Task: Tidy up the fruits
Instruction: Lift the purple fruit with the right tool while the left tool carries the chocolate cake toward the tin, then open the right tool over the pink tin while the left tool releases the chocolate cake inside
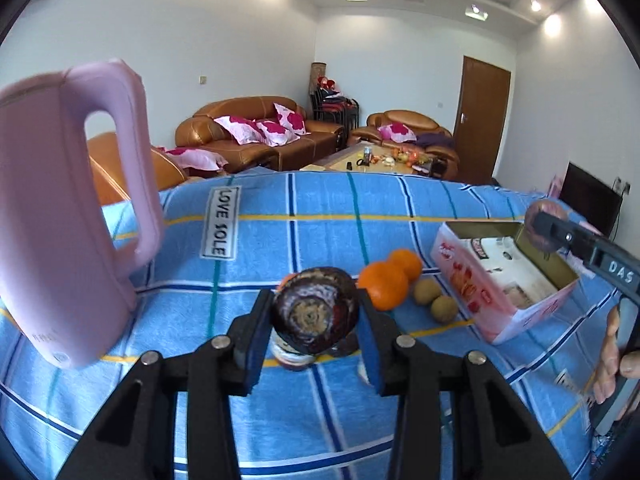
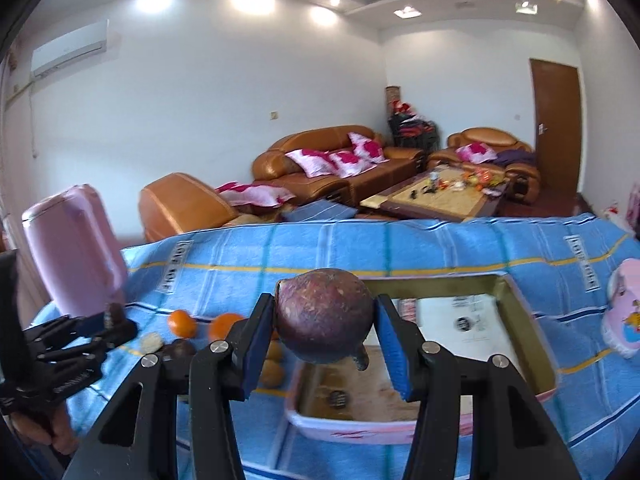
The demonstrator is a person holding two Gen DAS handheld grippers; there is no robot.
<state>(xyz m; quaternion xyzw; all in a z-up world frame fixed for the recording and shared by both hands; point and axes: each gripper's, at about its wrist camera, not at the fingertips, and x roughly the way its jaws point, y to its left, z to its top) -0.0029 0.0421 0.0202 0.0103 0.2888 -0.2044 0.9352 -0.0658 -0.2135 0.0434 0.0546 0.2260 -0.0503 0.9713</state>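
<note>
My left gripper (image 1: 316, 320) is shut on a dark purple mangosteen (image 1: 316, 310), held above the blue checked cloth (image 1: 320, 208). My right gripper (image 2: 324, 328) is shut on another purple mangosteen (image 2: 324, 316), held over the near left part of the open pink box (image 2: 360, 430). In the left wrist view the box (image 1: 476, 292) lies at the right, with the right gripper (image 1: 548, 228) above its far edge. Two oranges (image 1: 384, 284) and two kiwis (image 1: 436, 300) lie on the cloth left of the box. A dark fruit (image 1: 292, 356) lies under my left gripper.
A tall pink kettle (image 1: 68, 220) stands at the left of the cloth. A pink toy-like item (image 2: 624, 308) lies at the right edge. Brown sofas (image 1: 260, 132) and a cluttered coffee table (image 1: 380, 158) stand behind the table.
</note>
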